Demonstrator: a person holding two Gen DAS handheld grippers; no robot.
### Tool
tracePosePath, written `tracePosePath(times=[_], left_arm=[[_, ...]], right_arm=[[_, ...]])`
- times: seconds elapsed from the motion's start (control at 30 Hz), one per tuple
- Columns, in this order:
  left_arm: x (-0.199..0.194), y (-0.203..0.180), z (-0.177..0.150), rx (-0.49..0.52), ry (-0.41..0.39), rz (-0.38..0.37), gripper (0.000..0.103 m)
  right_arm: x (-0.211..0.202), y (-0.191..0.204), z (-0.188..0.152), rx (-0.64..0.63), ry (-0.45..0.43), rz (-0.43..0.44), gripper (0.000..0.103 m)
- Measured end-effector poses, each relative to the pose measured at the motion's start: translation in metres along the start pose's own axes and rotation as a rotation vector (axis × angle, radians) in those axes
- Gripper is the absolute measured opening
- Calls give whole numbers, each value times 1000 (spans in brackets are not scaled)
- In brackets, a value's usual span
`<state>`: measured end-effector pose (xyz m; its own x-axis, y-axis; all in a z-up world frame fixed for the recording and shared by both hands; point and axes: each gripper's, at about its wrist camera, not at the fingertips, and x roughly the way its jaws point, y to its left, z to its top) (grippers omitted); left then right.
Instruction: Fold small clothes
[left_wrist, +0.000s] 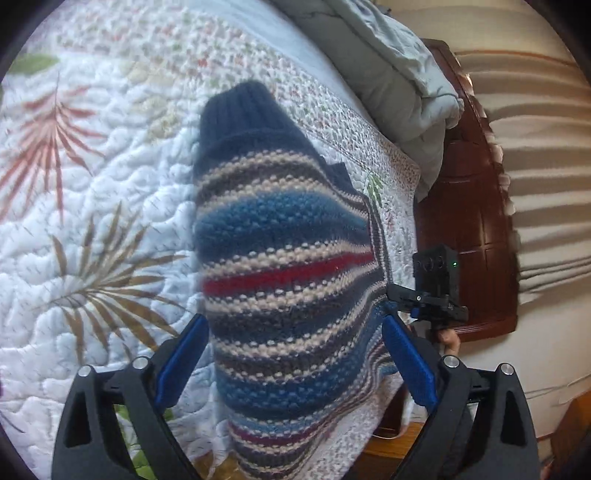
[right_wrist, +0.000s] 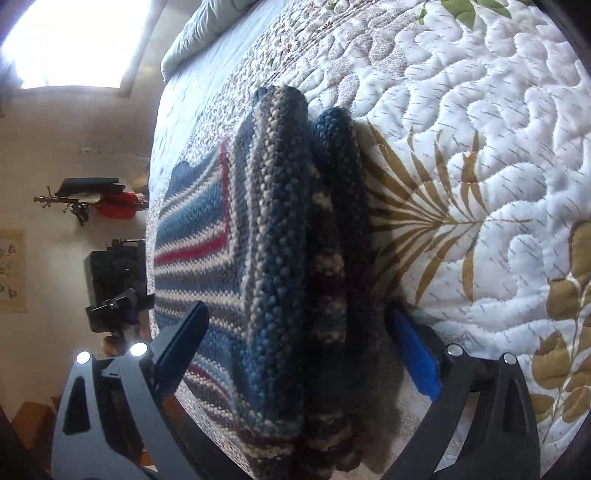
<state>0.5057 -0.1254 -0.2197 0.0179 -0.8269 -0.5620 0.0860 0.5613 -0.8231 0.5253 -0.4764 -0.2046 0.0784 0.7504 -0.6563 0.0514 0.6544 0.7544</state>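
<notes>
A striped knit sweater (left_wrist: 280, 258) in blue, cream, grey and red lies folded on the white leaf-print quilt (left_wrist: 92, 184), its navy collar pointing away. My left gripper (left_wrist: 295, 321) is open wide and straddles the sweater's near end, one blue pad beside each edge. In the right wrist view the sweater (right_wrist: 280, 240) shows a thick rolled fold along its right side, on the quilt (right_wrist: 480, 147). My right gripper (right_wrist: 297, 310) is open around that fold without pressing it. The right gripper's body (left_wrist: 436, 291) sits at the sweater's right edge, and the left gripper's body (right_wrist: 114, 288) at the bed's edge.
A bunched grey duvet (left_wrist: 399, 74) lies at the far end of the bed. A dark wooden bed frame (left_wrist: 469, 221) runs along the side just past the sweater. A bright window (right_wrist: 74, 40) and a wall rack with a red cloth (right_wrist: 118, 206) are beyond the bed.
</notes>
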Motion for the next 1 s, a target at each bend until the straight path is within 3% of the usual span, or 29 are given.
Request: tracePosePath(times=[0.07, 0.2, 0.33, 0.43, 0.57, 0.63, 0.7, 0.83, 0.9, 0.93, 1.0], left_arm=[[3, 3, 0, -15, 0, -19, 95], [16, 20, 2, -74, 24, 29, 95], [9, 30, 0, -99, -1, 22, 96], [15, 28, -4, -75, 26, -6, 96], [26, 22, -4, -45, 56, -61, 96], [28, 22, -4, -40, 49, -56, 96], [29, 27, -2, -68, 37, -60, 96], [31, 26, -1, -61, 28, -44, 96], [32, 23, 1, -59, 19, -35, 89], [33, 23, 1, -57, 21, -40, 78], [33, 24, 2, -62, 22, -41, 74]], right_arm=[[2, 0, 3, -7, 12, 13, 96], [5, -2, 7, -2, 11, 14, 95], [-3, -14, 10, 42, -29, 73, 95], [4, -8, 7, 13, -17, 55, 98], [28, 11, 5, -35, 62, 86, 99], [34, 18, 7, -54, 63, 62, 98], [30, 11, 12, -8, 41, 92, 93], [37, 19, 13, -35, 41, 79, 95], [40, 23, 11, -57, 45, 73, 95], [38, 22, 9, -60, 43, 72, 94], [37, 20, 9, -58, 30, 64, 86]])
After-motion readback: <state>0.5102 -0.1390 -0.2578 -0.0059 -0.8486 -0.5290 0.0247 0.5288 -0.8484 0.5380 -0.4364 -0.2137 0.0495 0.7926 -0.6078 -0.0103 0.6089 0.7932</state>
